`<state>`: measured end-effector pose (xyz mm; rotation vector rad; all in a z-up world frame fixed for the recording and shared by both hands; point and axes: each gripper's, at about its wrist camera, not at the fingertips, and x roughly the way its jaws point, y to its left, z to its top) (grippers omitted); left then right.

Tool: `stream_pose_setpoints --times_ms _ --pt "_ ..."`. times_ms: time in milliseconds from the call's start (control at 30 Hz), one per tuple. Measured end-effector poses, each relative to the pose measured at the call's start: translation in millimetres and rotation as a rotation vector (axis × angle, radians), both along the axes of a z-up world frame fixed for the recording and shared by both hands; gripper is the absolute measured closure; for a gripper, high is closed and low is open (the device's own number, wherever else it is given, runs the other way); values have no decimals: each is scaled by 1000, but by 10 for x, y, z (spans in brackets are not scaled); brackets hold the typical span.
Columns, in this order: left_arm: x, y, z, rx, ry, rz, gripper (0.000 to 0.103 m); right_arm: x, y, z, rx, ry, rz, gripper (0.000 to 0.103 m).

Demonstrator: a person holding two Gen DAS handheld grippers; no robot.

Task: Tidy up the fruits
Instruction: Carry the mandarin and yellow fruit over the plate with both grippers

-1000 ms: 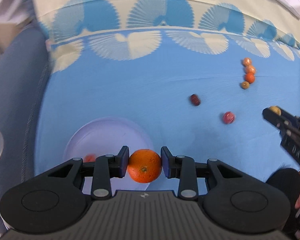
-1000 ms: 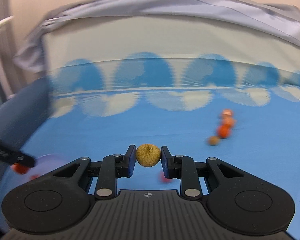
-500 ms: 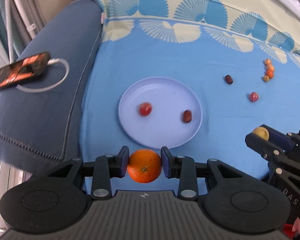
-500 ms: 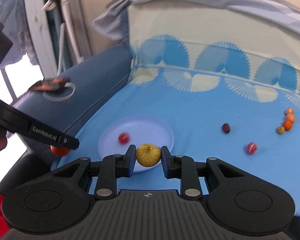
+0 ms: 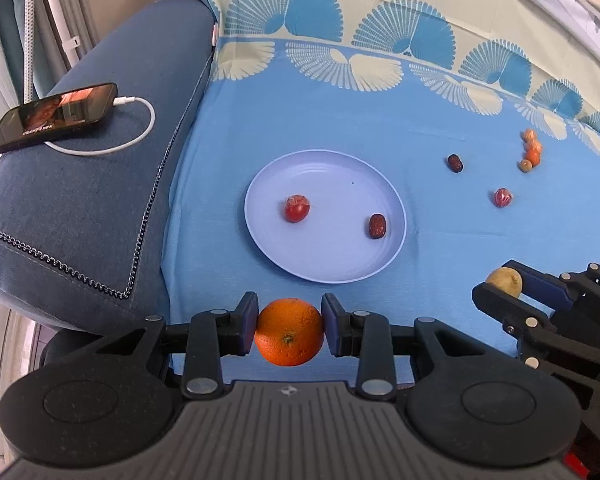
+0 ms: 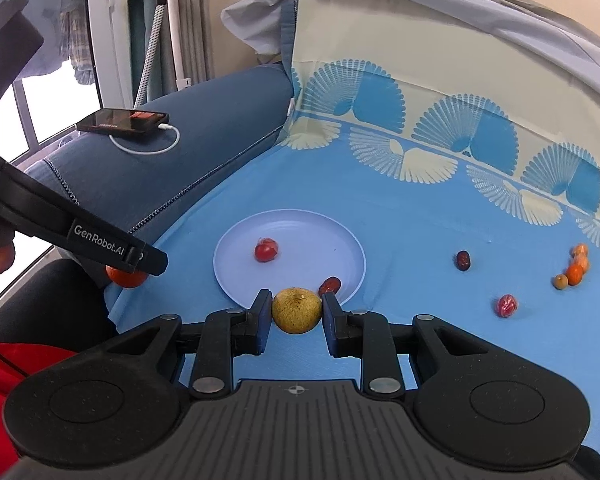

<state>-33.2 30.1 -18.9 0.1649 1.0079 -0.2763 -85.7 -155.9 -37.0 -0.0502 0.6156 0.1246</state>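
Note:
My left gripper [image 5: 289, 330] is shut on an orange [image 5: 289, 334], held above the blue cloth just in front of a lilac plate [image 5: 340, 268]. The plate holds a red fruit [image 5: 297, 209] and a dark date [image 5: 377, 226]. My right gripper [image 6: 296, 314] is shut on a yellow-green fruit [image 6: 297, 311], near the plate's [image 6: 236, 252] front rim. It also shows at the right of the left wrist view [image 5: 504, 282]. The left gripper with its orange [image 6: 126, 276] shows at the left of the right wrist view.
On the cloth to the right lie a dark date [image 5: 455, 163], a red fruit [image 5: 503, 198] and a small cluster of orange fruits [image 5: 531, 152]. A phone [image 5: 52, 118] with a white cable lies on the blue sofa arm at the left.
Both grippers have pulled back and up from the cloth with their fruits still held. The plate, the sofa arm and the phone have come into view.

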Motion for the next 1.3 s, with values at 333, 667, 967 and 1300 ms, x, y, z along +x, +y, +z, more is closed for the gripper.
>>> stream_pose_setpoints --times_ms 333,667,967,1300 --pt "1 12 -6 -7 4 1 65 -1 10 -1 -12 5 6 75" --pt "-1 -6 -22 -6 11 -6 65 0 6 -5 -12 11 11 75" --pt "19 -12 -35 -8 17 -9 65 15 5 -27 -12 20 15 75" --pt "67 1 -64 -12 30 -4 65 62 -2 -37 -15 36 21 75"
